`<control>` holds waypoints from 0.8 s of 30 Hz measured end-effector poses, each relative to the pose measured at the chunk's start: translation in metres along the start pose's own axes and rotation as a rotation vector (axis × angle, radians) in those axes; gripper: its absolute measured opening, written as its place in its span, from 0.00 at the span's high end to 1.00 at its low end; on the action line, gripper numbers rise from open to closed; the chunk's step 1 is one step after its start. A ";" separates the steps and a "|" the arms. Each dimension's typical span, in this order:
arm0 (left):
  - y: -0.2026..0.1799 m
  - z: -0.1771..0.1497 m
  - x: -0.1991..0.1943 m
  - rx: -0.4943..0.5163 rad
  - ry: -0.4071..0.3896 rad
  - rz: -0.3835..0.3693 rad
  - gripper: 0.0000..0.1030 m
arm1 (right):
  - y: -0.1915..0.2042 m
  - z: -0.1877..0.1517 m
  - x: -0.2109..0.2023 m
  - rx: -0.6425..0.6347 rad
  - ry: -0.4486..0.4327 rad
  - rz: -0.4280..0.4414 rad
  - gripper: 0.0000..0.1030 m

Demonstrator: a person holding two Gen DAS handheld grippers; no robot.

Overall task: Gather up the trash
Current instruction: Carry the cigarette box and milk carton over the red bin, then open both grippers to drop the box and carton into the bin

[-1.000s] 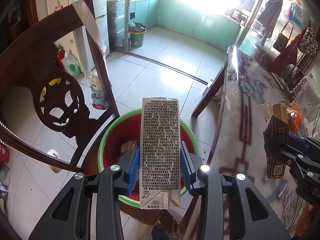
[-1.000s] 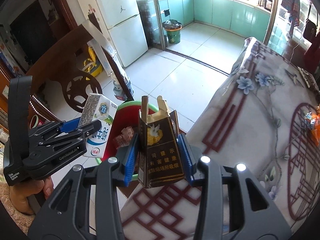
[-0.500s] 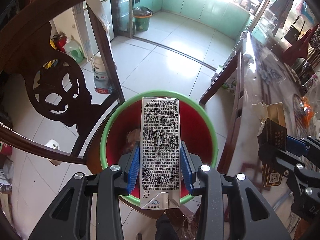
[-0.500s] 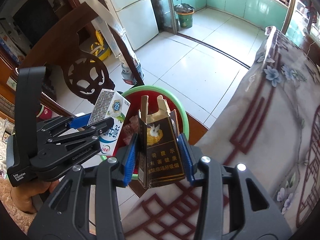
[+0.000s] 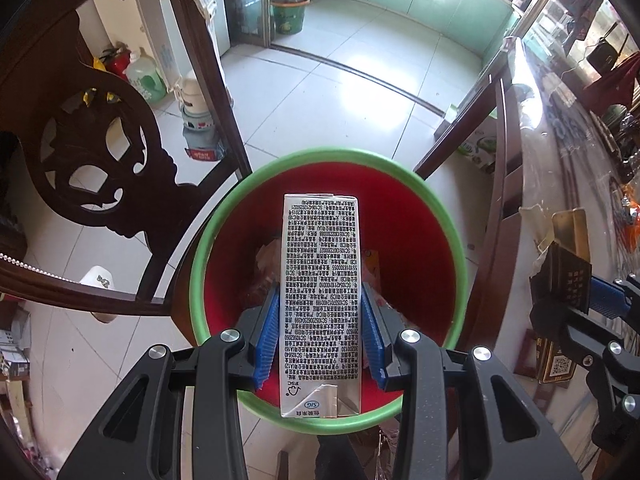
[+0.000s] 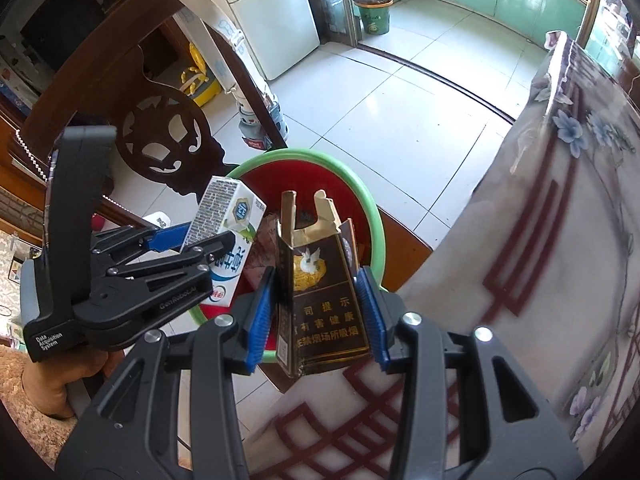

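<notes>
My left gripper [image 5: 320, 330] is shut on a white milk carton [image 5: 320, 300] and holds it right above a red bin with a green rim [image 5: 256, 196]. Some wrappers lie in the bin. My right gripper [image 6: 316, 316] is shut on a torn brown cigarette pack [image 6: 320, 288], over the table's near corner beside the bin [image 6: 368, 204]. The left gripper with the carton [image 6: 230, 236] shows at the left of the right wrist view. The pack also shows at the right of the left wrist view [image 5: 564, 276].
A dark carved wooden chair [image 5: 100, 152] stands just left of the bin. The table with a flowered, plastic-covered cloth [image 6: 560, 240] lies to the right. A white fridge [image 6: 272, 20] and a second bin [image 5: 288, 12] stand farther off on the tiled floor.
My left gripper has moved forward and down with the carton, now centred over the bin. My right gripper has moved toward the bin with the pack.
</notes>
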State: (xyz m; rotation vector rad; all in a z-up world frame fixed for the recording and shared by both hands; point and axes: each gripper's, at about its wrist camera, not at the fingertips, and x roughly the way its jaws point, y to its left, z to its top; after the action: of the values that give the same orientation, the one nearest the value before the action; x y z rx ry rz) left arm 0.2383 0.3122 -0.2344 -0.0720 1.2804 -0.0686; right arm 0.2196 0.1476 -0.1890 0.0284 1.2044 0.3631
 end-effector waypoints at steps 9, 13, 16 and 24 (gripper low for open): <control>0.006 0.001 0.014 -0.007 0.040 0.013 0.66 | 0.004 0.002 0.010 -0.008 0.012 0.022 0.61; 0.009 0.001 0.020 -0.018 0.059 0.011 0.66 | 0.006 0.003 0.014 -0.017 0.018 0.024 0.61; 0.012 0.000 0.023 -0.024 0.068 0.015 0.66 | 0.006 0.004 0.015 -0.021 0.017 0.023 0.60; 0.017 0.000 0.024 -0.039 0.078 0.020 0.66 | 0.010 0.006 0.011 -0.025 -0.010 0.014 0.59</control>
State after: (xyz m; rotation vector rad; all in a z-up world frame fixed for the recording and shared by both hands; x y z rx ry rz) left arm 0.2454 0.3273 -0.2592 -0.0904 1.3603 -0.0292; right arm 0.2263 0.1610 -0.1946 0.0173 1.1899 0.3900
